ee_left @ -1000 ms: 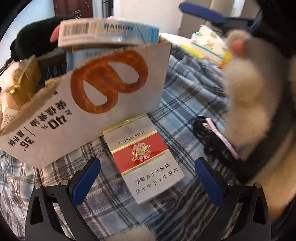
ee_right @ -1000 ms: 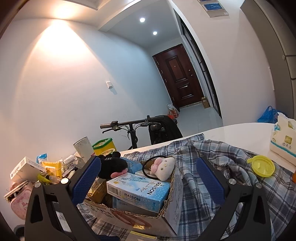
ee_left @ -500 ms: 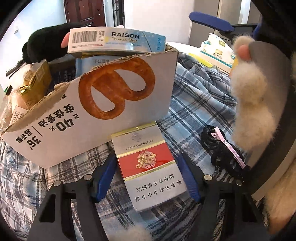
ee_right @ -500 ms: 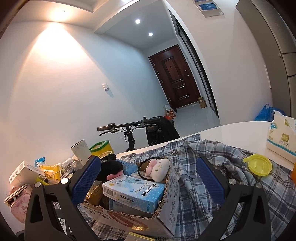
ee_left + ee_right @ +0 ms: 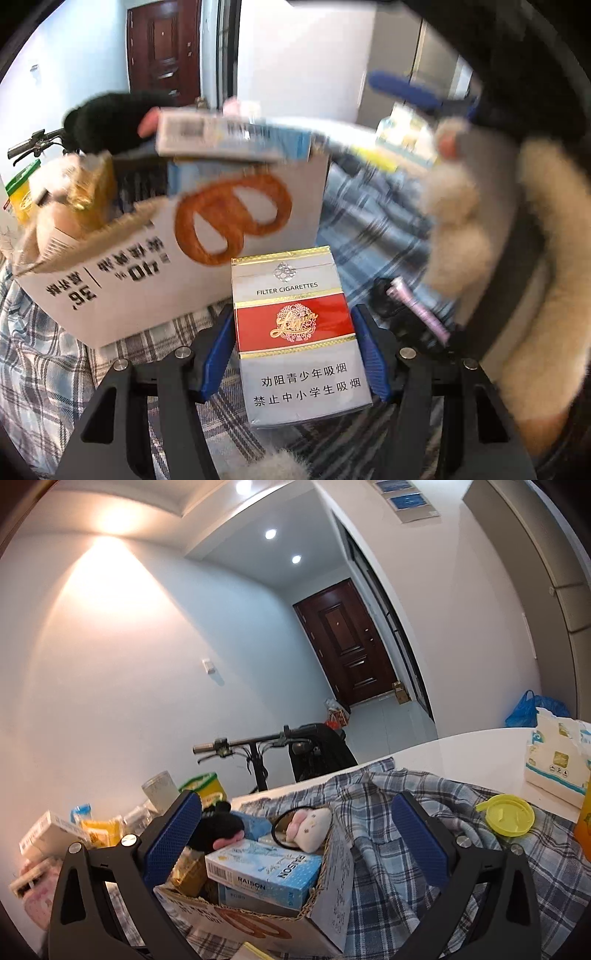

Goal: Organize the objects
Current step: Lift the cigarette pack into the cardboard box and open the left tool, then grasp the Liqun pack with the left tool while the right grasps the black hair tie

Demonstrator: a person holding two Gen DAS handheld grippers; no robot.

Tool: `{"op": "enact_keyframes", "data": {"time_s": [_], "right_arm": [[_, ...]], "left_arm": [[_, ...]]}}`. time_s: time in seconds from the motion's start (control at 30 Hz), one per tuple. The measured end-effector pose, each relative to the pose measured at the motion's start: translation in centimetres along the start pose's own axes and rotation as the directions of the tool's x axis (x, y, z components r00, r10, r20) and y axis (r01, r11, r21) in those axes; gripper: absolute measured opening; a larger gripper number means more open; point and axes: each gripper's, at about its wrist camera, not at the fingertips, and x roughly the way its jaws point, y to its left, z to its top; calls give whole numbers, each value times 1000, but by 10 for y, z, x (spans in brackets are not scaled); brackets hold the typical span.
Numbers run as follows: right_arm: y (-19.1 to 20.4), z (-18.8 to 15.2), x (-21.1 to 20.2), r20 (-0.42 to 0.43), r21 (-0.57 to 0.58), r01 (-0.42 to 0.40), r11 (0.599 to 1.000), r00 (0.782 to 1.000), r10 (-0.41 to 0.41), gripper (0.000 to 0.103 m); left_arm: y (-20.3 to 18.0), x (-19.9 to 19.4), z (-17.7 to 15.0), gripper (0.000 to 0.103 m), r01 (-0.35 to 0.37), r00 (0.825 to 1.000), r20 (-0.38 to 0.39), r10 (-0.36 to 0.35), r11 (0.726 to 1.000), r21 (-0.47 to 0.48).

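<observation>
One cigarette pack (image 5: 295,332) beside one box (image 5: 177,258); left gripper (image 5: 295,354) closing around it, right gripper (image 5: 295,834) spread, empty.

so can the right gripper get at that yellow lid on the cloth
Probably yes: the right gripper is open and empty, and the yellow lid lies uncovered on the checked cloth with nothing over it.

Reds, blues and plaid across our cluttered table

We see a cigarette pack (image 5: 299,339) in silver-grey with a red band, gold edging and a gold crest, a white cardboard box (image 5: 155,266) printed with a brown pretzel and black lettering, and a pale blue carton (image 5: 264,866) with a white barcode end. The cloth (image 5: 402,886) is blue, grey and white plaid; our gripper pads (image 5: 171,836) are dark blue, the lid (image 5: 509,814) yellow-green.
</observation>
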Motion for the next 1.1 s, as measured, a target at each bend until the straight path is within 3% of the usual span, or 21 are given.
{"op": "enact_keyframes", "data": {"time_s": [0.2, 0.3, 0.37, 0.43, 0.53, 0.67, 0.73, 0.8, 0.83, 0.9, 1.03, 1.1], "right_arm": [[-31, 11, -18, 53, 176, -80, 981, 996, 71, 103], [-45, 10, -24, 49, 257, -133, 957, 991, 124, 103], [-50, 9, -29, 40, 273, -110, 956, 994, 103, 103], [-49, 10, -34, 22, 255, -90, 963, 996, 87, 103], [-42, 13, -44, -25, 170, -70, 983, 997, 75, 103], [-25, 5, -58, -159, -10, -55, 998, 986, 53, 103], [-17, -10, -60, -266, -120, -58, 991, 964, 25, 103], [-12, -36, -56, -385, -227, -58, 972, 922, -35, 103], [-14, -48, -55, -430, -250, -65, 966, 902, -51, 99], [-21, -65, -47, -516, -217, -86, 972, 856, -39, 80], [-24, -74, -31, -576, -221, -68, 973, 814, -74, 72], [-20, -82, -26, -608, -253, -70, 965, 787, -102, 61]], "left_arm": [[6, -37, 5, 64, 77, 984, 159, -75, 997, -3], [3, -57, 3, 64, 85, 958, 272, -90, 996, 28], [6, -76, 4, 64, 72, 929, 360, -85, 996, 50], [17, -100, -3, 64, 56, 894, 442, -77, 997, 62], [32, -111, 0, 64, 31, 862, 506, -45, 999, 35], [58, -117, 2, 64, 17, 859, 512, 13, 998, -53], [67, -120, 0, 64, 1, 857, 513, 42, 997, -82], [71, -116, 2, 64, 0, 861, 506, 49, 995, -97], [71, -103, 5, 64, -2, 863, 502, 50, 995, -96], [63, -94, 4, 64, -14, 863, 501, 57, 996, -89], [56, -84, 3, 64, -18, 876, 480, 48, 998, -67], [54, -77, 2, 64, 0, 900, 436, 20, 999, -44]]}}
